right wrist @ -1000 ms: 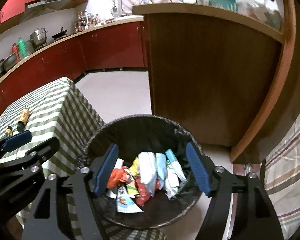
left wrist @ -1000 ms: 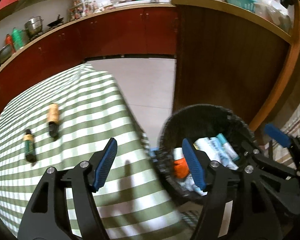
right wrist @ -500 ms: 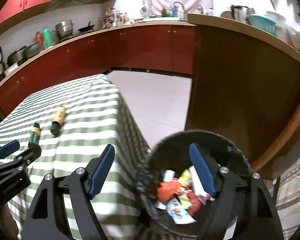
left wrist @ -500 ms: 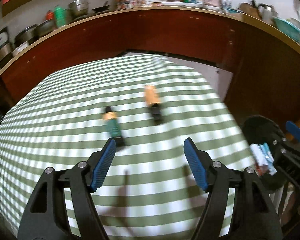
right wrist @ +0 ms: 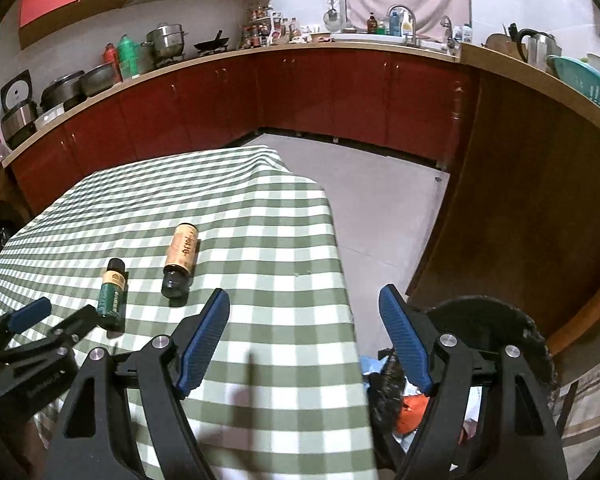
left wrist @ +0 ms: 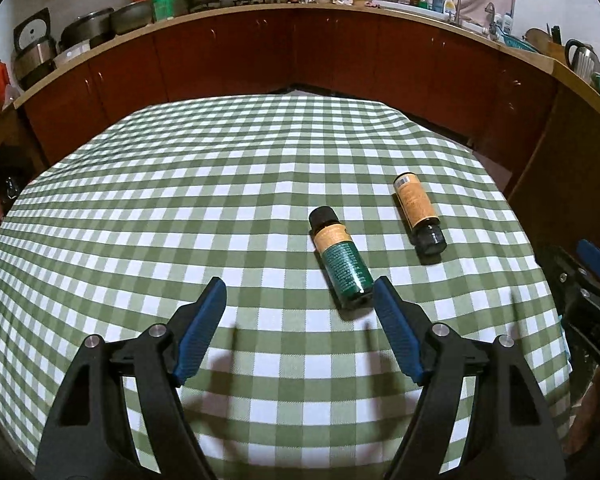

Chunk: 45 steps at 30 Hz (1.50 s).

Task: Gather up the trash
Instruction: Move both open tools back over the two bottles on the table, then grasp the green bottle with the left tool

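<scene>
A: Bottles first. How many lie on the tabletop (left wrist: 180, 208)?

B: Two, both on their sides on the green-checked cloth. The green bottle (left wrist: 342, 258) has a black cap that points away from the left camera. The tan bottle (left wrist: 417, 212) lies just beside it, to its right in that view, with its dark cap toward the camera.

A: And the left hand-held gripper (left wrist: 300, 332)?

B: It hangs over the cloth with its blue pads wide apart. Its jaws have just been opening, and nothing sits between them. The base of the green bottle is close by the right pad, apart from it.

A: The right hand-held gripper (right wrist: 304, 336)?

B: Jaws spread wide too, gripping nothing, above the tabletop's edge.

A: Where does the trash go?

B: The black bin (right wrist: 500, 320) stands on the floor just beside the tabletop, low on the right of the right wrist view, with wrappers (right wrist: 410, 412) showing inside.
</scene>
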Each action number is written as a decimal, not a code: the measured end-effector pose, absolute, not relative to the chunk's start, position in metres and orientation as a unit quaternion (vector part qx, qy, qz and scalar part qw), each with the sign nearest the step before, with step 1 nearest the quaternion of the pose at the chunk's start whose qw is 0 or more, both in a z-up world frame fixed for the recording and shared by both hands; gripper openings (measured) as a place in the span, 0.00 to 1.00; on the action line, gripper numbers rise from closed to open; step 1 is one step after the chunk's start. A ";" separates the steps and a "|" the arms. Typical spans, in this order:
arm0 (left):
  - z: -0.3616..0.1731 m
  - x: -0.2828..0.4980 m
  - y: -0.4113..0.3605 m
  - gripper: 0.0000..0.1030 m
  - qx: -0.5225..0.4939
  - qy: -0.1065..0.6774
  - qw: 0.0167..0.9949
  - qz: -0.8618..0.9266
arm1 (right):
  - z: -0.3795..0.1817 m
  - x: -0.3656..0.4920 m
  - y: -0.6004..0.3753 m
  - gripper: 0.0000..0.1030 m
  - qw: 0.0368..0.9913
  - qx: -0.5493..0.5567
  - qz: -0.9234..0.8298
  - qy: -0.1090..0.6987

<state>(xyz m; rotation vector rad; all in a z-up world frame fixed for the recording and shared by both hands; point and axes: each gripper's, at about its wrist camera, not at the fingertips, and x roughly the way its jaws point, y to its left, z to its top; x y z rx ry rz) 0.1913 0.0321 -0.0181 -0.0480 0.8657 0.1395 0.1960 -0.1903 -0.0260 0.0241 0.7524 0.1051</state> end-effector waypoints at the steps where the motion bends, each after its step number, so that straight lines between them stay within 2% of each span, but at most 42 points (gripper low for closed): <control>1: -0.020 0.192 0.031 0.72 -0.025 0.420 0.905 0.066 | -0.027 0.198 -0.188 0.73 0.928 0.010 0.052 0.369; 13: -0.035 0.216 0.029 0.72 -0.028 0.428 0.901 0.064 | -0.030 0.206 -0.175 0.73 0.924 0.002 0.061 0.378; 17: -0.044 0.221 0.034 0.58 -0.034 0.443 0.894 0.061 | -0.030 0.209 -0.169 0.73 0.923 -0.003 0.064 0.380; 25: -0.045 0.225 0.038 0.42 -0.028 0.434 0.900 0.041 | -0.028 0.216 -0.156 0.73 0.922 -0.010 0.070 0.381; 26: -0.045 0.226 0.039 0.36 -0.025 0.432 0.901 0.041 | -0.028 0.217 -0.155 0.73 0.922 -0.011 0.071 0.381; 27: -0.045 0.226 0.040 0.27 -0.023 0.430 0.902 0.040 | -0.027 0.217 -0.153 0.73 0.922 -0.012 0.073 0.381; 28: -0.044 0.227 0.041 0.22 -0.024 0.429 0.902 0.033 | -0.028 0.218 -0.152 0.73 0.922 -0.013 0.074 0.381; 41: -0.040 0.224 0.080 0.22 -0.022 0.422 0.905 0.051 | -0.032 0.237 -0.109 0.72 0.914 -0.032 0.097 0.393; 45: -0.038 0.222 0.100 0.22 -0.021 0.416 0.906 0.069 | -0.035 0.246 -0.094 0.66 0.910 -0.042 0.105 0.399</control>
